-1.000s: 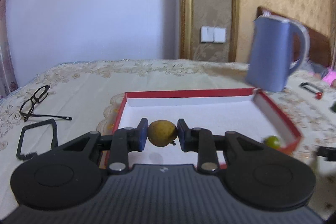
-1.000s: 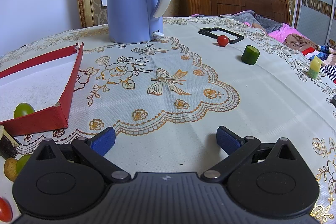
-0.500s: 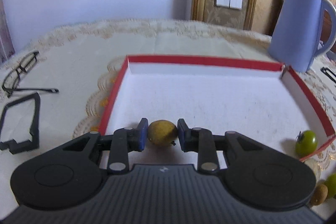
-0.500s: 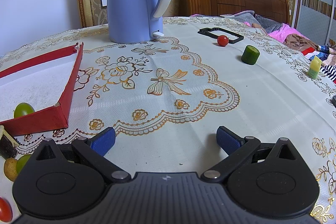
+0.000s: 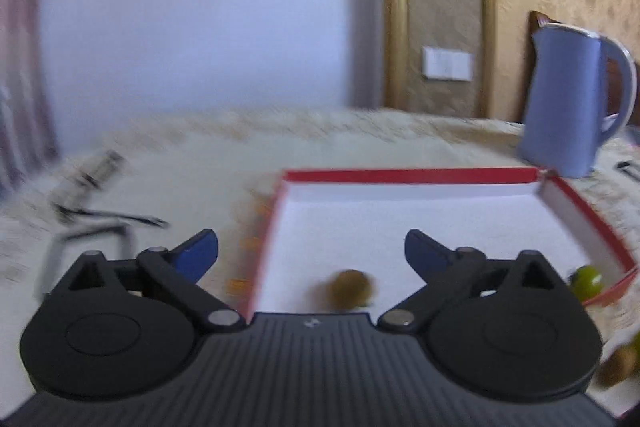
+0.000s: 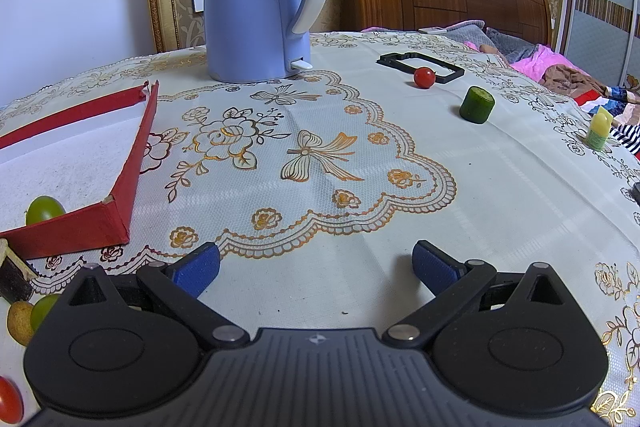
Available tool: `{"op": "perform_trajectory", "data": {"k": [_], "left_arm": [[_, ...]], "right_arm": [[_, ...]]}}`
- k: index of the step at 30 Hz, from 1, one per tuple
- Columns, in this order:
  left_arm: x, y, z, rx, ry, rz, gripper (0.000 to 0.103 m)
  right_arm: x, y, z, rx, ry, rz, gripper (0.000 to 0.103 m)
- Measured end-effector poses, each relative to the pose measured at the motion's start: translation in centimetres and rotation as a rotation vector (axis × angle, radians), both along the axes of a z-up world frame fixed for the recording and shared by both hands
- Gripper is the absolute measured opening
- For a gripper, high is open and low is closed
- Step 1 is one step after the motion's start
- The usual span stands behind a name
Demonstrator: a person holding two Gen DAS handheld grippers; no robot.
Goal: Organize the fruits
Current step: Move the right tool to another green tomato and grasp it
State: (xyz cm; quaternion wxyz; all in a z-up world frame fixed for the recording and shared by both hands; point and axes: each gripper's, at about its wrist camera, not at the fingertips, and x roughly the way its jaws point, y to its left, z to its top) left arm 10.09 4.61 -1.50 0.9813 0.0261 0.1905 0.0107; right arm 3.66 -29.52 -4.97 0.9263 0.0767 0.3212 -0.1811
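The left gripper [image 5: 311,254] has just been opening; the brown fruit [image 5: 352,287] is lying loose between its wide jaws inside the red box [image 5: 408,175], near a green fruit [image 6: 45,209]. The right gripper [image 6: 316,263] is hovering open, empty. A tomato [image 6: 424,77] and other fruits at the frame edges are waiting outside; blur is smearing the left view.
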Motion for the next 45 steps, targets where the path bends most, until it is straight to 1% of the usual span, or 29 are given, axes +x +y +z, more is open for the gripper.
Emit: {"op": "perform_trajectory", "data": {"k": [1,3,8,10,11,12,14,15,17,19,21,23,24,27,30,31,33,34,35,36,37,38,40,42,44,45], "left_arm": [[-0.6,0.2,-0.1,0.020,-0.012,0.018,0.100],[-1.6,1.4,-0.3,0.023,-0.019,0.072,0.100],[-3.0,5.9,-0.9,-0.074,0.001,0.233,0.100],[-2.8,7.6,-1.2,-0.120,0.039,0.289,0.099],[-2.7,8.3,-1.4,-0.127,0.069,0.304,0.098],[-2.5,8.7,-1.4,-0.128,0.098,0.311,0.095],[-2.6,9.6,-1.6,-0.159,0.125,0.306,0.095],[-2.6,9.9,-1.7,-0.156,0.144,0.294,0.095],[-2.2,10.3,-2.1,-0.127,0.194,0.317,0.096],[-1.9,10.7,-2.5,-0.130,0.241,0.314,0.096],[-1.9,10.8,-2.7,-0.132,0.243,0.304,0.099],[-1.6,10.5,-2.9,-0.109,0.264,0.304,0.103],[-1.5,10.3,-2.9,-0.095,0.270,0.305,0.103],[-1.5,10.6,-3.0,-0.112,0.269,0.303,0.103],[-1.4,10.6,-3.1,-0.111,0.270,0.303,0.103],[-1.4,10.7,-3.0,-0.112,0.270,0.303,0.103],[-1.4,10.6,-3.0,-0.114,0.269,0.302,0.103],[-1.4,10.6,-3.0,-0.118,0.268,0.302,0.103],[-1.5,10.7,-3.0,-0.127,0.263,0.300,0.103],[-1.6,10.9,-2.9,-0.141,0.256,0.298,0.103],[-1.7,11.0,-2.9,-0.149,0.252,0.297,0.103],[-1.7,11.0,-2.9,-0.152,0.251,0.296,0.103],[-1.7,11.0,-2.9,-0.148,0.253,0.297,0.103],[-1.6,10.9,-2.9,-0.136,0.258,0.299,0.103],[-1.6,10.9,-2.9,-0.132,0.260,0.300,0.103],[-1.6,10.8,-2.9,-0.128,0.263,0.301,0.103]], "right_arm": [[0.0,0.0,0.0,0.000,0.000,0.000,0.103],[0.0,0.0,0.0,0.000,0.000,0.000,0.103],[0.0,-0.1,0.0,0.000,0.000,0.000,0.103],[0.0,0.0,0.0,0.001,-0.001,0.000,0.103],[0.0,0.0,0.0,0.001,-0.002,0.000,0.103],[0.0,-0.1,0.0,0.004,-0.004,0.000,0.103],[-0.3,-0.3,0.0,0.021,-0.017,0.005,0.103],[-0.4,-0.3,0.1,0.032,-0.024,0.018,0.103],[-0.8,-0.3,0.2,0.051,-0.040,0.068,0.103],[-1.3,-0.2,0.4,0.069,-0.056,0.111,0.103],[-2.0,-0.1,0.7,0.096,-0.080,0.154,0.103],[-3.0,-0.2,1.0,0.141,-0.101,0.208,0.103],[-3.5,-0.2,1.2,0.152,-0.113,0.235,0.103],[-4.9,0.8,1.8,0.140,-0.129,0.309,0.103],[-5.8,2.7,2.3,0.110,-0.146,0.382,0.102],[-6.0,3.5,2.4,0.097,-0.155,0.407,0.098],[-6.0,5.2,2.6,0.063,-0.155,0.460,0.094],[-5.8,5.9,2.6,0.047,-0.148,0.476,0.087],[-5.7,6.4,2.5,0.037,-0.144,0.490,0.077],[-5.6,6.9,2.4,0.034,-0.139,0.505,0.070],[-5.2,7.3,2.2,0.043,-0.125,0.522,0.060],[-4.8,7.5,2.1,0.052,-0.104,0.525,0.055],[-4.1,7.6,1.6,0.078,-0.079,0.530,0.054],[-3.6,7.8,1.2,0.076,-0.071,0.528,0.049],[-3.2,7.8,0.9,0.077,-0.063,0.529,0.041],[-3.1,7.9,0.7,0.070,-0.070,0.525,0.040]]}}
